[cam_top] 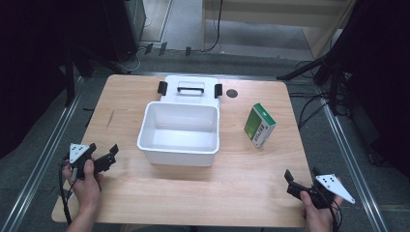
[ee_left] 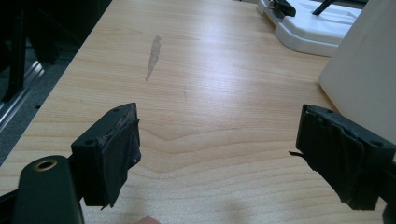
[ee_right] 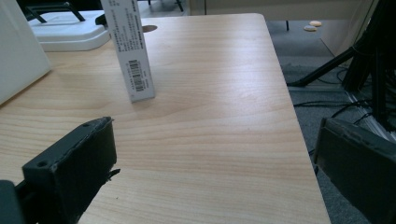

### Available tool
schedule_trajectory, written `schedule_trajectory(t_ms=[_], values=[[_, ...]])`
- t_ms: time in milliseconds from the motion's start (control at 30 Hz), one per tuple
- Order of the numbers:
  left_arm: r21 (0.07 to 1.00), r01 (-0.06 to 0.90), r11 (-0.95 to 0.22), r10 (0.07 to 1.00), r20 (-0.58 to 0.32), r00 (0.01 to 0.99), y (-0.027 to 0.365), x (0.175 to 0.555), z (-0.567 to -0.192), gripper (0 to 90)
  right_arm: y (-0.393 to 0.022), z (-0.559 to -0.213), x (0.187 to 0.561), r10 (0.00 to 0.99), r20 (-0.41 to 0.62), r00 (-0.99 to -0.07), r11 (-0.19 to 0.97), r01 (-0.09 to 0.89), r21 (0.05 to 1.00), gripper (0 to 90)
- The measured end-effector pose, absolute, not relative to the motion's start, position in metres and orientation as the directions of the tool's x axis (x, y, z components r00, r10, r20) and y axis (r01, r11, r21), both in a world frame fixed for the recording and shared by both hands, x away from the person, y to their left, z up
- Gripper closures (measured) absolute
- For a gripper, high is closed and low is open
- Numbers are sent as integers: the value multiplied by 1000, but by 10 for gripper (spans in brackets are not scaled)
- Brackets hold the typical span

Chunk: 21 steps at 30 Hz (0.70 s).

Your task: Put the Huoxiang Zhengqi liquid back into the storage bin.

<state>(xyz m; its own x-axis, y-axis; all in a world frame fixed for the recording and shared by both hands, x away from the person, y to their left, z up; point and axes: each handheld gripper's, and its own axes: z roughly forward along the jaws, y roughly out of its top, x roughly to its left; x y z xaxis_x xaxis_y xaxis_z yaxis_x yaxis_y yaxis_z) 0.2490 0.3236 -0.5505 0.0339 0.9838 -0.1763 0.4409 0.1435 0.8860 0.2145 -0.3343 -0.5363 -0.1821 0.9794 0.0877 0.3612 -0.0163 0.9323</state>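
A white plastic bin [cam_top: 178,133] stands open and empty in the middle of the wooden table [cam_top: 251,164]; its wall [ee_left: 362,84] rises at the right of the left gripper view. Behind the bin lies its white lid [cam_top: 191,90] with a handle and black clips. A green and white carton [cam_top: 259,125] stands upright to the right of the bin; its printed side [ee_right: 128,49] shows in the right gripper view. My left gripper [cam_top: 103,154] rests near the table's left front, jaws wide apart and empty. At the front right my right gripper [cam_top: 301,177] is open and empty too.
A small dark round hole [cam_top: 232,93] sits in the table near the lid. A grey streak [ee_left: 153,56] marks the wood ahead of the left gripper. Metal rails [cam_top: 46,154] run along both sides of the table, and tripod legs and cables [cam_top: 319,72] lie on the floor at the right.
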Motion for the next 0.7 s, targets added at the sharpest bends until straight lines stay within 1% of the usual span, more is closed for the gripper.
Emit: schedule_trajectory(t_ms=[367, 433, 700], values=[[888, 436, 148, 983, -181, 35, 324, 249, -551, 147, -321, -522, 219, 974, 54, -222, 26, 339, 940, 0], [887, 437, 148, 983, -181, 34, 324, 249, -551, 147, -320, -517, 220, 973, 60, -224, 18, 329, 944, 0], [889, 432, 153, 982, -184, 31, 324, 249, -551, 147, -314, -494, 227, 970, 32, -240, 42, 295, 955, 0]])
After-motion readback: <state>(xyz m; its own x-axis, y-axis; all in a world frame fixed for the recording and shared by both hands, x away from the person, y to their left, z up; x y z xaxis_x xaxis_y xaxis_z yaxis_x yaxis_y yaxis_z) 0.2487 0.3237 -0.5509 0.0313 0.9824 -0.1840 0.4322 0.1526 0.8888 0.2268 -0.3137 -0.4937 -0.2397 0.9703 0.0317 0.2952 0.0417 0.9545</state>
